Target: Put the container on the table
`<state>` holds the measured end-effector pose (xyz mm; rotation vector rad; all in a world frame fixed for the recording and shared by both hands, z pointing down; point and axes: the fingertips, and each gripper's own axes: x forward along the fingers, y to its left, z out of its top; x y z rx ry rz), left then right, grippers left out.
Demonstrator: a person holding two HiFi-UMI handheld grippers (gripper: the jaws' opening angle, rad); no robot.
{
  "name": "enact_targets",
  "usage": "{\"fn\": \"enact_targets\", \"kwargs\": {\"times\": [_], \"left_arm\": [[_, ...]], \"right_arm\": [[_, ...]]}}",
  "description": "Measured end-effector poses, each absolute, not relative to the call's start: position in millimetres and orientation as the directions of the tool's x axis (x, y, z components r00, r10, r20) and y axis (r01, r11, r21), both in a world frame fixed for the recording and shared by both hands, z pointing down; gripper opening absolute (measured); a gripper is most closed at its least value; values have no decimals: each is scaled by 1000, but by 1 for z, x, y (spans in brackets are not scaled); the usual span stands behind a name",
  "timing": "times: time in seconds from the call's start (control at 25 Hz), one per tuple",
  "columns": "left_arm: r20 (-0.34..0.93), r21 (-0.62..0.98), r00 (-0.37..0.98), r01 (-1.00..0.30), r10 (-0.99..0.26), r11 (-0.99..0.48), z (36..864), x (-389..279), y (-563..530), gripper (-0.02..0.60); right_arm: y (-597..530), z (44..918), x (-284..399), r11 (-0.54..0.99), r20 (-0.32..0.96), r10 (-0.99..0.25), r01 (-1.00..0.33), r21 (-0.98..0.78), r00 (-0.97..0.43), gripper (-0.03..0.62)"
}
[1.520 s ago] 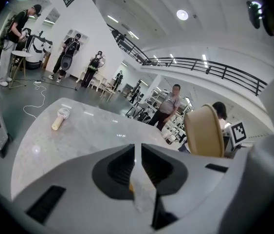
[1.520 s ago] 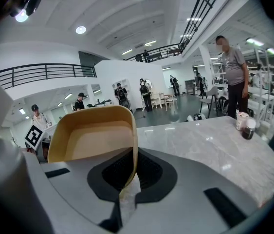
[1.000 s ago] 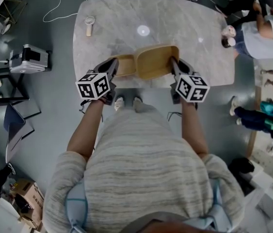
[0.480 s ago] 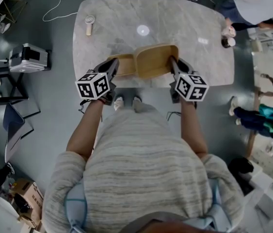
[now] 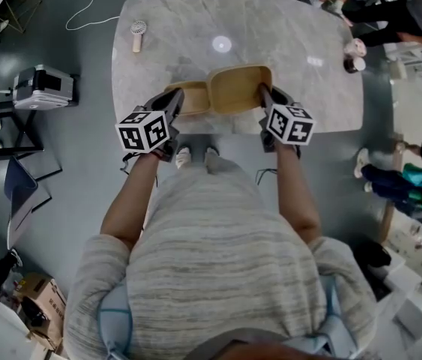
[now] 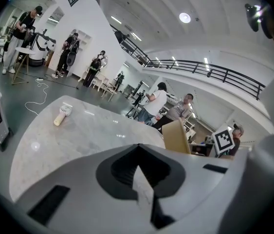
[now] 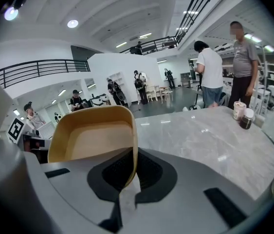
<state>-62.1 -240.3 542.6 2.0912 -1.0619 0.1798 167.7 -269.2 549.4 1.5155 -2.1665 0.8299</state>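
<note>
Fan (image 5: 137,36) and cups (image 5: 355,49) stand clear of container (image 5: 237,88), right hand-held gripper (image 5: 263,91) clamping its rim, left hand-held gripper (image 5: 175,97) clenched.

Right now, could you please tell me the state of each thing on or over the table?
container: open, empty, held at the table's near edge
right gripper: shut on the container's rim
left gripper: jaws together
handheld fan: lying flat
cup: upright

A tan container (image 5: 229,92) is held at frame centre between the left gripper (image 5: 175,100) and right gripper (image 5: 264,94), at the lower edge of the marble table (image 5: 270,28)
</note>
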Motion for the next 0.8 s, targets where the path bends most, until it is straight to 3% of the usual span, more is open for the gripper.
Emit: {"fn": "enact_targets", "kwargs": {"times": [0.8], "left_arm": [[472,562,636,-751,-610,-347,552,-60,-242,2]], "right_arm": [[-266,652,195,152,795,-571,-978,-145,-207,5]]}}
